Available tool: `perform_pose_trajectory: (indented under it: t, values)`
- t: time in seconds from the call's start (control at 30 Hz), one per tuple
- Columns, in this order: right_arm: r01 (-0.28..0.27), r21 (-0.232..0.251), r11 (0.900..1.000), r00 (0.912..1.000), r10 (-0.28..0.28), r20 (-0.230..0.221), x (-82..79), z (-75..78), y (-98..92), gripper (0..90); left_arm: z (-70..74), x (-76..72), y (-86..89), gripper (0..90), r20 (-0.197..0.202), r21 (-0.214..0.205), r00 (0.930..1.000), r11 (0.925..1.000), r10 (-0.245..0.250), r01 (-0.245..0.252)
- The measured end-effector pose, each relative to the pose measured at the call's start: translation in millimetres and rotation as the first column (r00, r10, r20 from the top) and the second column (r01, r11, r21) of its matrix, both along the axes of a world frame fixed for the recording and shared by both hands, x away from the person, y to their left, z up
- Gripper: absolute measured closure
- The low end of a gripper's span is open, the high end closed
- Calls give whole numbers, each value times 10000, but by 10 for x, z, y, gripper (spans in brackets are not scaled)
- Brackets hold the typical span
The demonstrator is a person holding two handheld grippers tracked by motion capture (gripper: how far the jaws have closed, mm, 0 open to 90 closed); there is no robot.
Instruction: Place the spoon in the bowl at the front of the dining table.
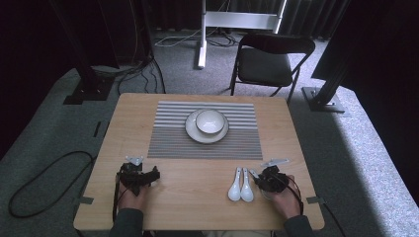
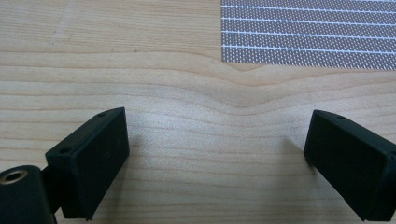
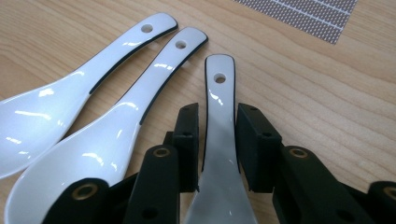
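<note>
The right gripper [image 3: 217, 149] is clamped on a glossy white spoon [image 3: 219, 93] with a holed handle.

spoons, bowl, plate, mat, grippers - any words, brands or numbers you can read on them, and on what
None: no word, brand, number or sign can be read anywhere.
The three white spoons are plain, each with a hole near the handle end.
The bowl and plate are plain white.
The striped mat carries lines, no lettering.
The right gripper, jaws pressed on one spoon's handle, and the left gripper, jaws apart, are unmarked black.
</note>
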State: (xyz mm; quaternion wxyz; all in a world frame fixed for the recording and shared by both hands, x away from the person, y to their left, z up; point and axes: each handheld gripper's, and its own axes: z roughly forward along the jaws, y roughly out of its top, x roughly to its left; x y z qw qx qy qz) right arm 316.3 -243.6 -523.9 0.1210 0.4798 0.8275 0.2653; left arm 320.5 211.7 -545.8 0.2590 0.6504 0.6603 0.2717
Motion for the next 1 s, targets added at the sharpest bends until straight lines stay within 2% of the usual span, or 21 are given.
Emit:
perform_pose_trajectory:
  t: [0.2, 0.43, 0.63, 0.8, 1.0]
  values:
    - [-58, -136, 9999, 9999, 56, -155, -3, 13, 12, 669, 0, -1, -1, 70, 0, -2, 10000, 10000, 8, -8]
    - [71, -156, 9999, 9998, -74, -185, 9, 16, -6, 732, 0, -2, -5, 70, -1, 4, 10000, 10000, 18, -18]
    - [-10, -609, 9981, 9999, 1, -153, 7, 26, 43, 733, 0, -3, -7, 70, -8, 11, 10000, 10000, 22, -22]
    - [-65, -618, 9981, 9997, 50, -248, 18, 32, 41, 734, 0, -4, -8, 70, -11, 12, 10000, 10000, 20, -20]
    - [-56, -807, 9967, 10000, 56, -11, 5, 27, 60, 744, 1, -4, -8, 70, -14, 14, 10000, 10000, 16, -16]
